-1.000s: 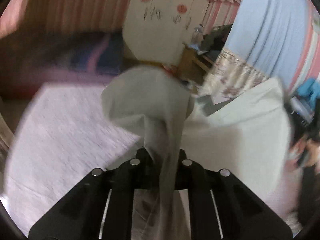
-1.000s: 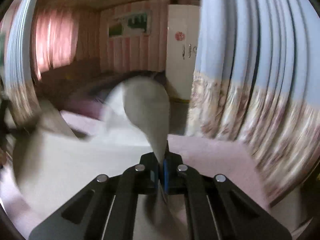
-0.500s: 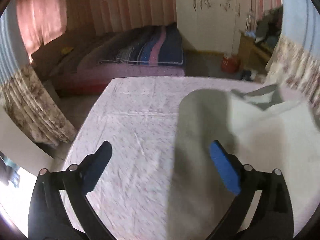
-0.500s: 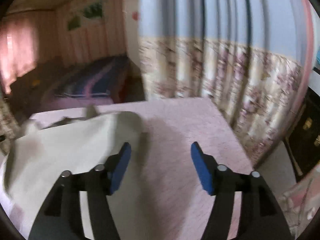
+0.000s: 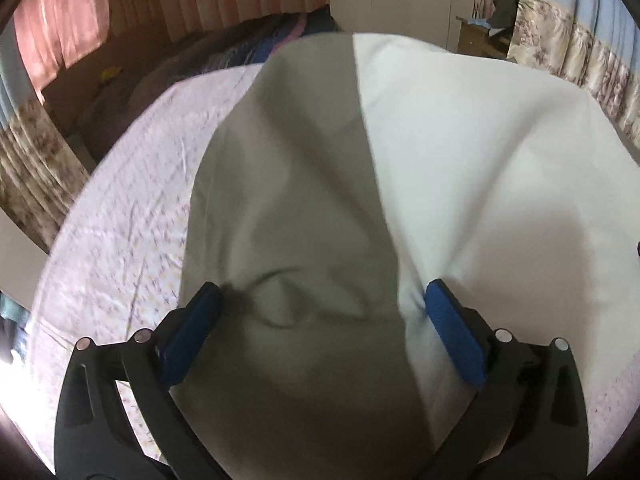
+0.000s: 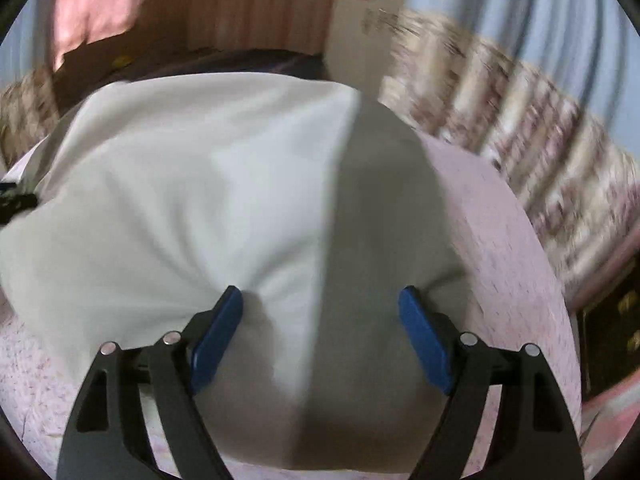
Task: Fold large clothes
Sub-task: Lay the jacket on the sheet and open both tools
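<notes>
A: Item one, left tool (image 5: 320, 312)?
B: Spread wide, jaws just opened, blue pads (image 5: 192, 332) apart. Nothing gripped. Pointed steeply down.

A: Between its jaws?
B: Garment (image 5: 460, 152), two-tone: grey-beige panel directly ahead and beneath, white panel ahead to the right. Small puckered fold just ahead of the pads. Pad tips at cloth level; contact not clear enough to call.

A: Item two, right tool (image 6: 320, 308)?
B: Also wide, jaws just opened further, nothing clamped. Same garment lying between and ahead; white panel ahead-left, grey panel ahead-right. Cloth gathered into creases at the left pad.

A: Support under garment?
B: Bed with pale pink patterned sheet (image 5: 120, 220), bare to the left of the left tool and to the right of the right tool.

A: Surroundings?
B: Floral curtain (image 6: 520, 152) beyond the right tool, blurred. Pink curtain (image 5: 60, 20) far ahead-left. White wardrobe (image 5: 400, 0) far ahead. Second bed with dark striped cover (image 5: 240, 48) beyond the garment.
</notes>
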Available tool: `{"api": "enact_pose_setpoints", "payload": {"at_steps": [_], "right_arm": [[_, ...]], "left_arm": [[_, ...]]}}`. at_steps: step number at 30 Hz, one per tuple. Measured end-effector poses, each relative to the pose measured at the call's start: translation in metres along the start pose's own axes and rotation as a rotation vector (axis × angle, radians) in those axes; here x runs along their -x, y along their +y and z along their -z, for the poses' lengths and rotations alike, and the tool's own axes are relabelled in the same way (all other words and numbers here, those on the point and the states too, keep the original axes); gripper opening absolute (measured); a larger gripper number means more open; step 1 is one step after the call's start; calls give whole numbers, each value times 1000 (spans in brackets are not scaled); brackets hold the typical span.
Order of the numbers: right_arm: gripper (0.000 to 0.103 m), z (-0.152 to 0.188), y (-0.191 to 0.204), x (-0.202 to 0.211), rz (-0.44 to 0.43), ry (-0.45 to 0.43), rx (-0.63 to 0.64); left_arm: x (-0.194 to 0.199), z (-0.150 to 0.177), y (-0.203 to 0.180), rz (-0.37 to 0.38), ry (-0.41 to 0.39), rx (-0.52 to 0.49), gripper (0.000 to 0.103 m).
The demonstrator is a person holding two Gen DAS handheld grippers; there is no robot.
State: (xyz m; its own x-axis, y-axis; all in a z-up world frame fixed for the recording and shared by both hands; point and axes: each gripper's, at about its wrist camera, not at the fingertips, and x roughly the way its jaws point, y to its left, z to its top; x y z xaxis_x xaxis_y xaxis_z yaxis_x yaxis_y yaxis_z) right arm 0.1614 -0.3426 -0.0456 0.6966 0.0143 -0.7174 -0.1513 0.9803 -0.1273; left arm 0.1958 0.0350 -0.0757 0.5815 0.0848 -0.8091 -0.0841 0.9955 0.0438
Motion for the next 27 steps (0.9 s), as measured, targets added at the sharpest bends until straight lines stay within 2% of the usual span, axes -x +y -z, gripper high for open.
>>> {"api": "enact_pose_setpoints", "payload": {"at_steps": [3, 8, 12, 15, 17, 21, 24, 27], "right_arm": [[83, 10, -16, -13, -65, 34, -76], [87, 9, -25, -26, -111, 66, -119], [88, -8, -25, -22, -120, 110, -130], [88, -35, -32, 5, -145, 50, -142], [89, -61, -36, 21, -164, -8, -154], [93, -127, -35, 16, -178, -54, -138], [97, -176, -18, -15, -202, -9, -101], [97, -211, -7, -74, -191, 132, -64]], "left_arm": [[-10, 2, 5, 8, 9, 4, 100], [-25, -6, 3, 3, 31, 0, 100], [-20, -22, 8, 18, 93, -28, 100], [2, -34, 16, 11, 68, -69, 100], [14, -54, 18, 12, 42, -99, 100], [7, -108, 21, 43, 37, -98, 100], [-20, -150, 13, 40, 75, -116, 100], [-58, -180, 0, 80, 161, -133, 100]]}}
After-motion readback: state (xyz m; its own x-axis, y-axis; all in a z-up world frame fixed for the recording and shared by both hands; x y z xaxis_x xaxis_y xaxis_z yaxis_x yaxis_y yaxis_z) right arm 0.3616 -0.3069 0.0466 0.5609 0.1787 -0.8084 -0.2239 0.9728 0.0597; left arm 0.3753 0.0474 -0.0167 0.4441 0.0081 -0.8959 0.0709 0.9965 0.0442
